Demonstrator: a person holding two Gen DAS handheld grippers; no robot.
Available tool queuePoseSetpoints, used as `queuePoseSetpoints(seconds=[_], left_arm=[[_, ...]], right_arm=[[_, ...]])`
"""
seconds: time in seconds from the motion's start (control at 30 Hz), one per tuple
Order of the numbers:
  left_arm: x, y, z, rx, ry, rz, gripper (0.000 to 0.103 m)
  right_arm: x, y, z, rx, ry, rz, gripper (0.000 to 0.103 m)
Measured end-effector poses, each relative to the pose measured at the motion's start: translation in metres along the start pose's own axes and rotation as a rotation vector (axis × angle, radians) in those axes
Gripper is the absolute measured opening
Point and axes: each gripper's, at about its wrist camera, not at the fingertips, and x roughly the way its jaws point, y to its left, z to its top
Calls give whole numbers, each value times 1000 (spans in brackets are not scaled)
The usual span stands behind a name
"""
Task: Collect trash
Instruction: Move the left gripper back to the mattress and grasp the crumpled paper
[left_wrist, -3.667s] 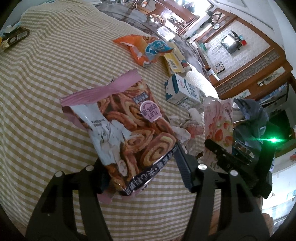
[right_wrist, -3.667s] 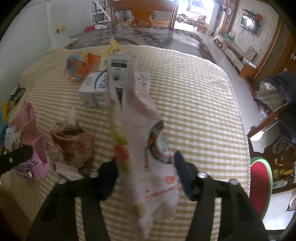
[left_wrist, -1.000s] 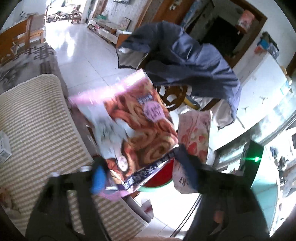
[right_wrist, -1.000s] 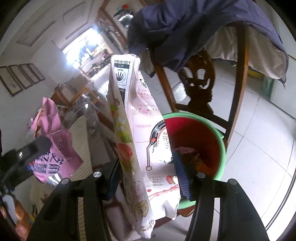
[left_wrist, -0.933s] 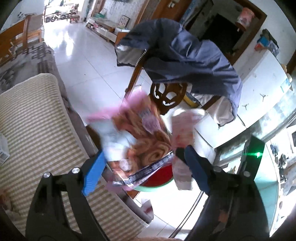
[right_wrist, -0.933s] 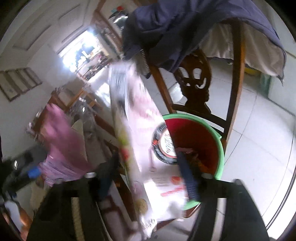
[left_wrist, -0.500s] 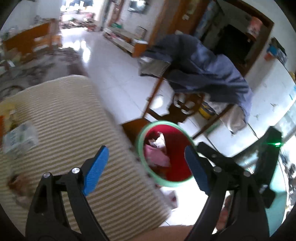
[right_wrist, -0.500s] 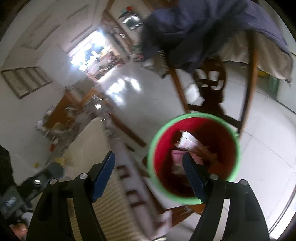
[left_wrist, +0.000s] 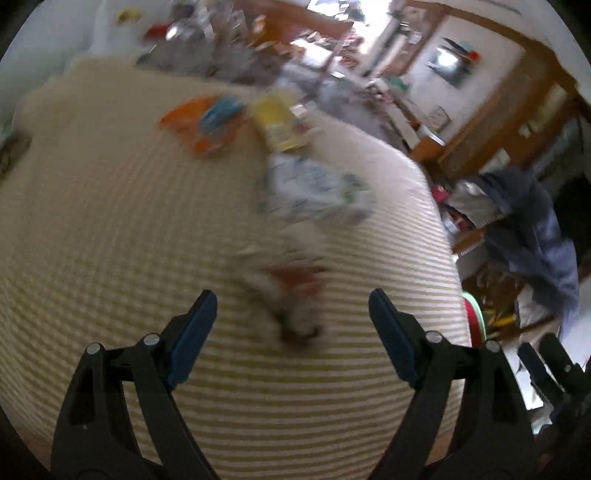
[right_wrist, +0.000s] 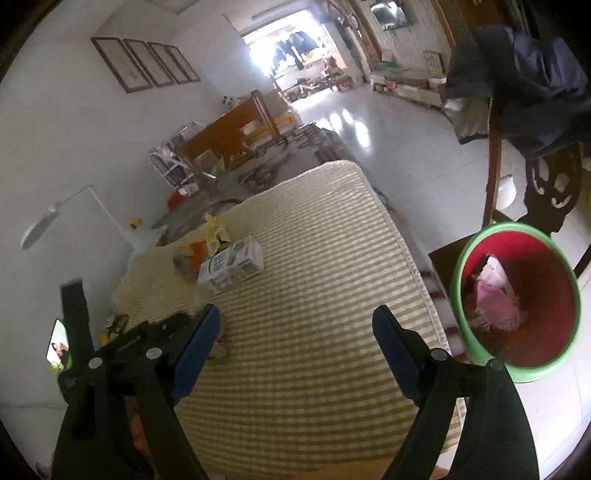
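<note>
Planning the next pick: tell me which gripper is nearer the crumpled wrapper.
Left. The left gripper hovers open right over the crumpled wrapper; the right gripper, jaws opening, is off beside the bin.

Both wrappers (right_wrist: 495, 302) dropped into the bin (right_wrist: 465, 266); claws now empty

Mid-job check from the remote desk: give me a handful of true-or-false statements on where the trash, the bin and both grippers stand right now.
1. The left gripper holds a snack bag. False: nothing is between its wide-apart fingers.
2. The red bin with a green rim already has wrappers in it. True.
3. The white milk carton lies in the bin. False: it lies on the checked tablecloth.
4. The right gripper is empty, its jaws opening. True.
5. An orange snack bag is on the table. True.
6. The bin stands on the table. False: it sits off the table's edge, lower down, by a wooden chair.
</note>
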Motion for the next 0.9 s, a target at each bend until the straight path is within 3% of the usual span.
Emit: queuePoseSetpoints(seconds=[0.23,0.33,0.4,0.5,0.57,0.6,0.9], left_arm=[[21,2,3,10,38,-65,81],[33,-11,7,60,60,-46,77],[42,-16,8,90,96,-38,47],[41,-14,7,86,103,-66,30],[32,-13,5,92,96,-69,25],[28,-11,3,96,93,-67,9],[-29,20,-18,91,50,-87,9]], right_arm=[[6,-4,-2,25,23,-22,82],[8,2,-3,-5,37,-32,82],[9,2,-3,-8,42,-31,82],[11,-2,-3,11,52,-23,82],[13,-3,-3,18,63,-21,82],[14,-2,-2,16,69,-23,82],[43,18,1,-87,195,-13,82]])
